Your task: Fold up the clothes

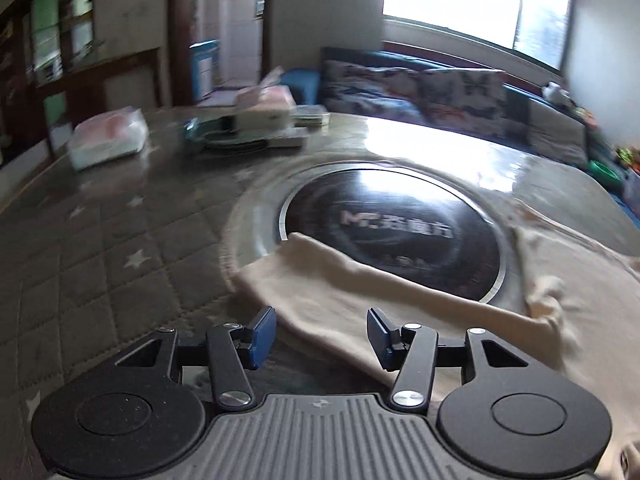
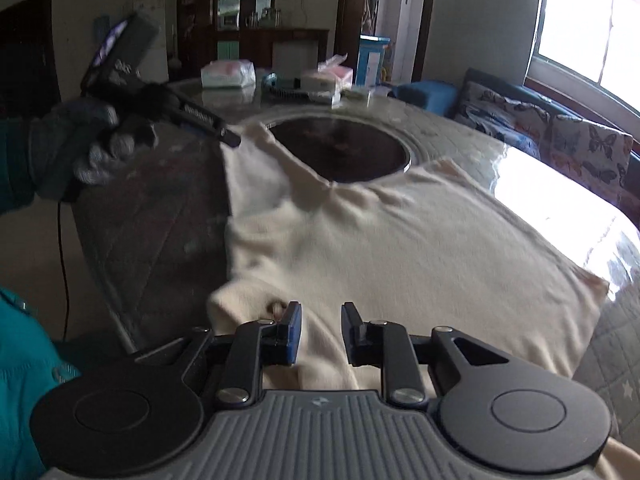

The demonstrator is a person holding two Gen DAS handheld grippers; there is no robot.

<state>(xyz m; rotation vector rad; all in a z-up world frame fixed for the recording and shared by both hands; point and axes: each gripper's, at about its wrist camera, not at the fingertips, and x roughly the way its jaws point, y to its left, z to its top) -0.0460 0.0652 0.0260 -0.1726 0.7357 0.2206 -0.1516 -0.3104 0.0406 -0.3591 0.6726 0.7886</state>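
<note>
A cream garment (image 2: 384,240) lies spread on the round table, one sleeve (image 1: 344,280) reaching over the dark round hob. My left gripper (image 1: 322,334) is open just above the sleeve's near edge; in the right wrist view it (image 2: 230,138) hovers at the sleeve's far end, held by a gloved hand. My right gripper (image 2: 321,332) is open, its fingers low over the garment's near edge by the collar, holding nothing.
The dark hob (image 1: 394,232) sits in the table's (image 1: 120,248) middle. Tissue packs (image 1: 106,138) and boxes (image 1: 256,120) stand at the far side. A sofa with butterfly cushions (image 2: 568,148) is beyond, under a bright window.
</note>
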